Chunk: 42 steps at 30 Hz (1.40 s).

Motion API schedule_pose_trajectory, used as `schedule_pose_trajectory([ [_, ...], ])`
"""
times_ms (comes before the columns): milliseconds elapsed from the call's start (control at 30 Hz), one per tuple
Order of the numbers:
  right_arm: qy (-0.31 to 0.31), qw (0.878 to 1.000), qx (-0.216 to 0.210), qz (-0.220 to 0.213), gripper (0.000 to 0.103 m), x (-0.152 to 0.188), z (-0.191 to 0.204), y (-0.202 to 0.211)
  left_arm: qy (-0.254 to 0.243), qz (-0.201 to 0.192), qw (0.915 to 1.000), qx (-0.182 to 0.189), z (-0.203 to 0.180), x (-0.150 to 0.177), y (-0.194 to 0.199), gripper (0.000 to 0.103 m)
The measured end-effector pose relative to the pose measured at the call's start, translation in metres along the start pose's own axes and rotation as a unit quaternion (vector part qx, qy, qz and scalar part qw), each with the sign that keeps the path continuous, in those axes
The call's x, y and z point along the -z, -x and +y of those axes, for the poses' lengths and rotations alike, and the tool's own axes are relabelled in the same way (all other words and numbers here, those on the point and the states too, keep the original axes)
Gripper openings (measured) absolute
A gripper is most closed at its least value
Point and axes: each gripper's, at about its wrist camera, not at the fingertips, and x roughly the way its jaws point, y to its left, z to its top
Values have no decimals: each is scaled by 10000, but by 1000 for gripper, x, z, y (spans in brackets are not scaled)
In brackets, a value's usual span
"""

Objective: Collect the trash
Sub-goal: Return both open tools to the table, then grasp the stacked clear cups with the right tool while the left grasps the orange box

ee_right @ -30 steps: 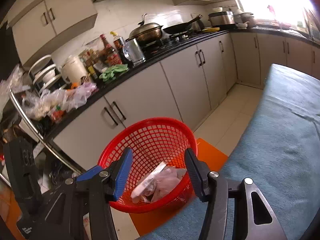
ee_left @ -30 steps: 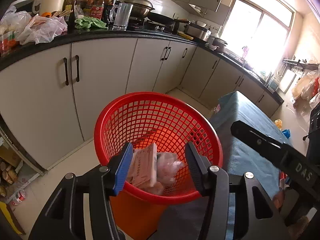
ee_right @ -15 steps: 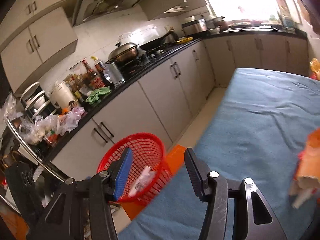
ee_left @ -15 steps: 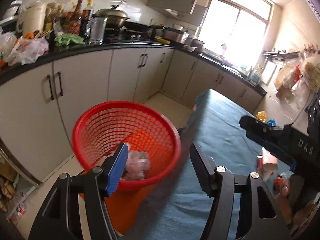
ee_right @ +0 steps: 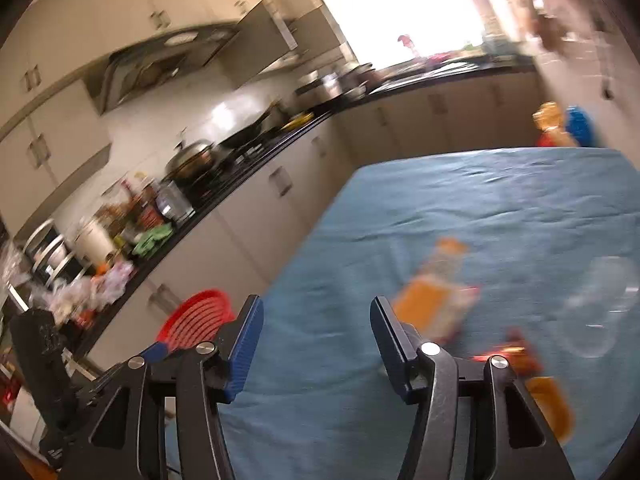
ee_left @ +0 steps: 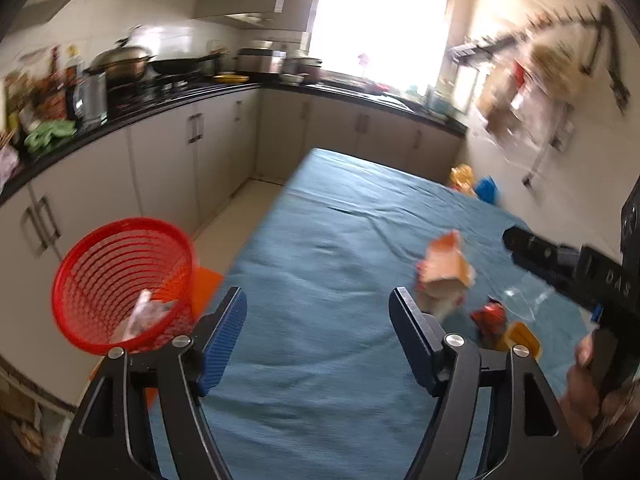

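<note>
- Left wrist view: the left gripper point(ee_left: 318, 312) is hanging over the blue cloth-covered table point(ee_left: 320, 240), its blue-padded jaws apart and opening wider, nothing between them.
- Just past its right finger, a crumpled orange and white paper carton point(ee_left: 442, 270) is lying on the cloth, with a small red wrapper point(ee_left: 490, 318), a flat orange piece point(ee_left: 520, 340) and a clear plastic bag point(ee_left: 528, 300) lying near it.
- The red plastic mesh basket point(ee_left: 120, 272) is standing on the floor beside the table's left edge, pale crumpled trash point(ee_left: 140, 316) sitting inside.
- Right wrist view: the right gripper point(ee_right: 316, 320) is opening too, empty, over the same cloth.
</note>
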Motion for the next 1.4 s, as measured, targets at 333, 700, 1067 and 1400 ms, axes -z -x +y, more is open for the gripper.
schedule_pose_trajectory([
  [333, -741, 9889, 1133, -612, 71, -39, -127, 80, -1055, 371, 9932, 328, -99, -13, -33, 83],
  [700, -2000, 9704, 1236, -547, 72, -27, -234, 80, -1770, 1057, 9781, 286, -164, -29, -118, 83],
  [1067, -2053, 9724, 1007, -458, 72, -23, -238, 76, -1138, 1602, 9793, 478, -137, -37, -172, 59],
  [1400, -1834, 9789, 876, -210, 73, -20, -230, 53, -329, 1635, 9839, 634, -85, -38, -191, 58],
])
